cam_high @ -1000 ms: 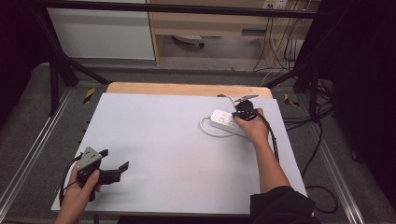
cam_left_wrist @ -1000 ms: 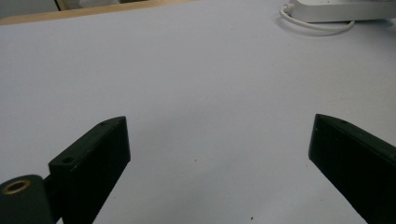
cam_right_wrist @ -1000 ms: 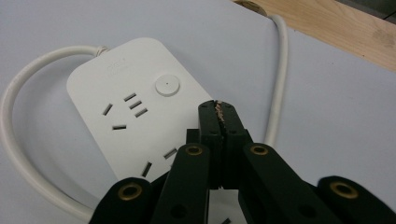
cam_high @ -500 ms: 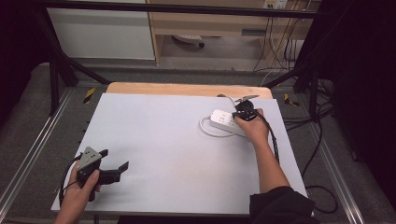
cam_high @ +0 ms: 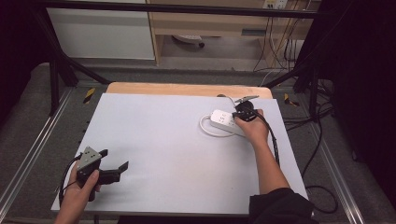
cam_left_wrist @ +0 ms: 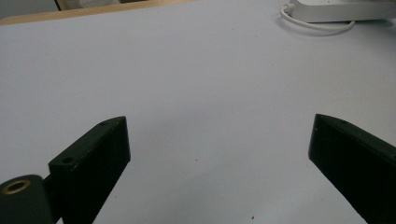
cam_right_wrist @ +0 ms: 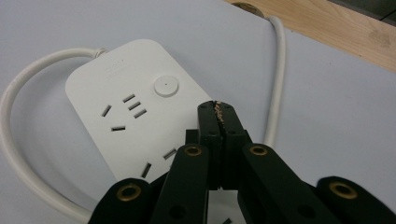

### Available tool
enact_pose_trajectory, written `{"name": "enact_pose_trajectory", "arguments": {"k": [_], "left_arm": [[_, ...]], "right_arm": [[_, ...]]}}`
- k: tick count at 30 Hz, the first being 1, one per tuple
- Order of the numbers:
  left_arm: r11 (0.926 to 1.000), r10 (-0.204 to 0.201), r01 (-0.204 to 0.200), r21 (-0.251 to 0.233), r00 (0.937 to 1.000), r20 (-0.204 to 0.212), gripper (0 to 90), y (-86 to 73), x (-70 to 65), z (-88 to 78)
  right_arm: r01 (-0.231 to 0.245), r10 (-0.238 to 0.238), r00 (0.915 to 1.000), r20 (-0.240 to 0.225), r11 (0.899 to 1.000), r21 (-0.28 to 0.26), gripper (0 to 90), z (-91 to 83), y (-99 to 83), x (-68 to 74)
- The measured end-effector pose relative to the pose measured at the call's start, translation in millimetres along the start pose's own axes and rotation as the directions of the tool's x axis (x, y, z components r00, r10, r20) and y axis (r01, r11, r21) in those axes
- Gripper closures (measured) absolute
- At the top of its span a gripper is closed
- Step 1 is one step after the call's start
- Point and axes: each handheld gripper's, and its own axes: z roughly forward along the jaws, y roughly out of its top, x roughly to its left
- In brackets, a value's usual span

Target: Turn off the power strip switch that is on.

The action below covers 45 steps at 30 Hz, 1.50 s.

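White plastic marked the thing in hand: a power strip [cam_right_wrist: 135, 116] that lay flat on the pale grey table [cam_high: 163, 140], directly beneath and ahead of the right gripper [cam_right_wrist: 218, 108], whose jaws were pressed together with nothing between them. Their joined tips hovered over the strip's near right edge, just short of the round button [cam_right_wrist: 166, 86], with the slotted sockets off to their left. Closed like that, the jaws made one blunt point, which suited a push on the button better than a grasp; whether the tips actually touched the casing could not be told. The strip's white cord [cam_right_wrist: 279, 74] ran past the right of the jaws toward the wooden table edge [cam_right_wrist: 336, 28], while another stretch looped round the strip's far left side, so the slack lay clear of the tips. In the high view the right gripper [cam_high: 244, 112] sat at the far right part of the table, right over the strip [cam_high: 223, 119]. The left gripper [cam_left_wrist: 219, 154] had its jaws spread wide and held nothing, only bare table between them, with the strip [cam_left_wrist: 341, 9] well ahead and to the right of them. It rested low at the near left corner [cam_high: 109, 171], probably parked there to keep out of the way while the other worked alone.
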Motion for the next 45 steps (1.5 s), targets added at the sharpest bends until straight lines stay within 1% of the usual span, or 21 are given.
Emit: {"name": "enact_pose_trajectory", "arguments": {"k": [4,6,7,10,12,23,27,30,34,36,42,45], "left_arm": [[1.0,0.0,0.0,0.0,1.0,0.001,5.3,0.0,0.1,-0.1],[1.0,0.0,0.0,0.0,1.0,0.001,5.3,0.0,0.3,0.0],[1.0,0.002,-0.002,0.0,1.0,-0.003,5.3,0.0,0.5,-0.2],[1.0,0.002,-0.002,0.001,1.0,-0.003,5.3,0.0,0.6,-0.1],[1.0,-0.003,0.003,0.001,1.0,0.0,5.3,-0.1,0.6,-0.2],[1.0,-0.002,0.002,0.0,1.0,-0.004,5.3,-0.1,1.1,-0.1],[1.0,-0.002,0.002,0.001,1.0,-0.005,5.3,-0.2,1.4,-0.1],[1.0,-0.002,0.002,0.001,1.0,-0.004,5.3,-0.2,1.6,-0.3],[1.0,-0.001,0.001,0.002,1.0,-0.005,5.3,-0.3,2.1,-0.3],[1.0,-0.001,0.001,0.003,1.0,-0.005,5.3,-0.4,2.2,-0.4],[1.0,-0.001,0.001,0.004,1.0,-0.007,5.3,-0.6,2.7,-0.3],[1.0,-0.001,0.001,0.003,1.0,-0.006,5.3,-0.5,2.5,-0.3]], "right_arm": [[-0.01,0.01,0.9999,-0.005,1.0,-0.004,90.0,-0.1,-0.2,-0.5],[-0.023,0.023,0.9997,-0.002,1.0,-0.011,90.0,-1.8,1.3,-1.3],[-0.016,0.016,0.9999,-0.001,1.0,-0.006,90.0,-1.9,1.6,-1.2],[-0.013,0.013,0.9999,0.0,1.0,-0.009,90.0,-1.8,1.5,-1.0],[-0.023,0.023,0.9997,-0.001,1.0,-0.01,90.0,-2.0,1.5,-1.2],[-0.022,0.022,0.9997,-0.006,0.999,-0.024,90.0,-2.4,0.3,-1.9],[-0.032,0.031,0.9995,-0.008,0.999,-0.031,90.0,-2.1,-0.2,-2.0],[-0.026,0.026,0.9996,-0.011,0.999,-0.041,90.0,-1.5,-0.9,-1.6],[-0.025,0.025,0.9997,-0.002,0.998,-0.057,90.0,-1.1,-2.1,-0.4],[-0.029,0.03,0.9996,0.002,0.998,-0.062,90.0,-1.0,-2.5,-0.3],[-0.042,0.043,0.9991,0.007,0.994,-0.105,90.0,-2.6,-3.1,-0.3],[-0.041,0.042,0.9991,0.008,0.993,-0.108,90.0,-3.1,-3.1,-0.6]]}}
